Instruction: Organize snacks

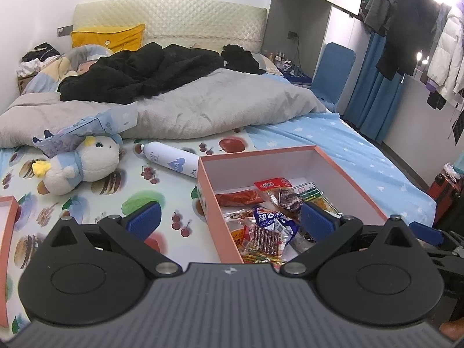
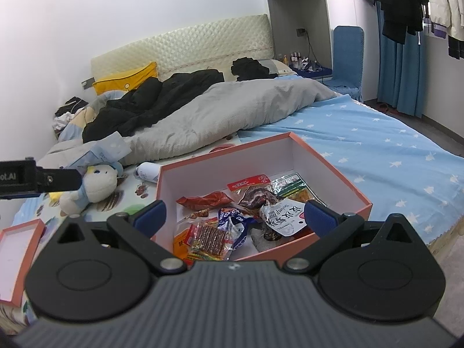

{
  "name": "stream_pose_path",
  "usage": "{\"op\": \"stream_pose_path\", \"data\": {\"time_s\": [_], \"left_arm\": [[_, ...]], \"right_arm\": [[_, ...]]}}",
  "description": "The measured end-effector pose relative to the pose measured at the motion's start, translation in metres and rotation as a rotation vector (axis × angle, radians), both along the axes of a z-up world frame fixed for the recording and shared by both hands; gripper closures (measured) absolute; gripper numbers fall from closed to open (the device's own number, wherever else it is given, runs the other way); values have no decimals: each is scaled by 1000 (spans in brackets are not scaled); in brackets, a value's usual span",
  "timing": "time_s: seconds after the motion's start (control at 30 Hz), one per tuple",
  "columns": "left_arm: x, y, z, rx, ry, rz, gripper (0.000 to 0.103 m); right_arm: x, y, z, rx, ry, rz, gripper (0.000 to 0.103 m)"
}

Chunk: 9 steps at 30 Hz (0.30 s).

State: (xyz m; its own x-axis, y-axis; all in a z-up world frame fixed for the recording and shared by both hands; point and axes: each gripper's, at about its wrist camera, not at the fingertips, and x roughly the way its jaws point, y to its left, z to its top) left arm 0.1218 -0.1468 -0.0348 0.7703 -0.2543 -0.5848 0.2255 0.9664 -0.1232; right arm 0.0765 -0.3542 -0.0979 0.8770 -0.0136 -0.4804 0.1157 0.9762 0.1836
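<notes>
An orange box with a white inside [image 1: 351, 178] [image 2: 324, 171] lies on the bed and holds several snack packets [image 1: 265, 236] [image 2: 214, 232], among them a red packet [image 2: 204, 198] and a white packet [image 2: 282, 216]. My left gripper [image 1: 230, 217] is open and empty, hovering over the box's near left corner. My right gripper [image 2: 235, 216] is open and empty, just above the packets at the box's near side. The right gripper's blue finger [image 1: 424, 232] shows at the right of the left wrist view. The left gripper's body [image 2: 37, 179] shows at the left of the right wrist view.
The orange box lid [image 2: 20, 249] [image 1: 7, 217] lies to the left. A plush toy [image 1: 84, 163] [image 2: 92, 187], a white bottle [image 1: 174, 158] [image 2: 148, 171] and a grey duvet [image 1: 203, 107] lie behind the box. A red suitcase [image 1: 445, 188] stands off the bed's right edge.
</notes>
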Motion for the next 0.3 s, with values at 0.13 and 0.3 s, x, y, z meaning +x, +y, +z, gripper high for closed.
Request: {"op": "stream_pose_path", "data": {"time_s": [0.13,0.3], "left_arm": [[0,1,0,-3,3,3,0],[0,2,0,-2,4,7,0]], "right_arm": [[0,0,0,0,-2,-2,0],[1,-2,0,-1,-3,-7,0]]}}
